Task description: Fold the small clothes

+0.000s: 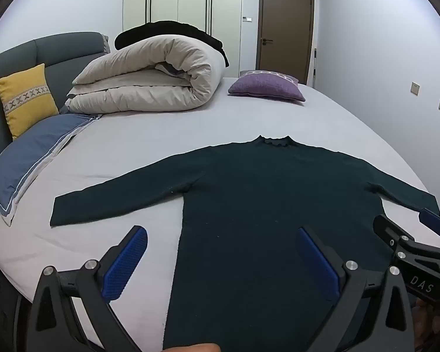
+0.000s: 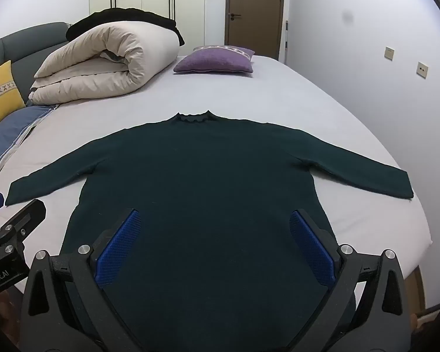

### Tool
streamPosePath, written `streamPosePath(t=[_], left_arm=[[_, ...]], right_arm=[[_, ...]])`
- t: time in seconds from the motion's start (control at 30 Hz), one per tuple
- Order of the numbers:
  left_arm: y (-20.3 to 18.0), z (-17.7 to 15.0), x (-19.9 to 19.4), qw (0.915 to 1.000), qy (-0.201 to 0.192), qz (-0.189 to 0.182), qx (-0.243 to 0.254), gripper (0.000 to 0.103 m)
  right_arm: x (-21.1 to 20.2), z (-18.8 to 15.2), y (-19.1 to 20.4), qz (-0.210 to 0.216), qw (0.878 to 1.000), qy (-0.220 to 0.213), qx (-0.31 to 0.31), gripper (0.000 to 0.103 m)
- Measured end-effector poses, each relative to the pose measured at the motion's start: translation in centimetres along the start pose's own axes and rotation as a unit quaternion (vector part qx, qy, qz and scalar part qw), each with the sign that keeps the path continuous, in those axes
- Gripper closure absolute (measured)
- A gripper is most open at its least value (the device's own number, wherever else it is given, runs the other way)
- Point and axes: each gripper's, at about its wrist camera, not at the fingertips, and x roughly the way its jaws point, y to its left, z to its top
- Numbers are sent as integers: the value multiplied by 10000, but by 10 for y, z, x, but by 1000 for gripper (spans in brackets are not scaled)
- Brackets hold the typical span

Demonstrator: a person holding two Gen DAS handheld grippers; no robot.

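Dark green knit sweater (image 2: 196, 182) lies flat on the bed (image 2: 278, 94) — collar at 12 o'clock; left gripper (image 1: 220, 264) and right gripper (image 2: 214, 246) jaws wide, empty.

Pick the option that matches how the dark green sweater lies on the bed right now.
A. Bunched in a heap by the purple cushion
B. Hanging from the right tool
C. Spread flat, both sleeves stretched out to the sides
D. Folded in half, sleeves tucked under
C: the sweater lies flat on the bed sheet, a sleeve extended to each side, with neither open tool gripping it.
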Motion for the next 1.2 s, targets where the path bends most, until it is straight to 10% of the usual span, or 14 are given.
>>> streamPosePath(t=[1.2], left_arm=[[5, -2, -6, 10000, -45, 49, -21, 0]], right_arm=[[-3, -2, 6, -34, 10000, -9, -61, 0]])
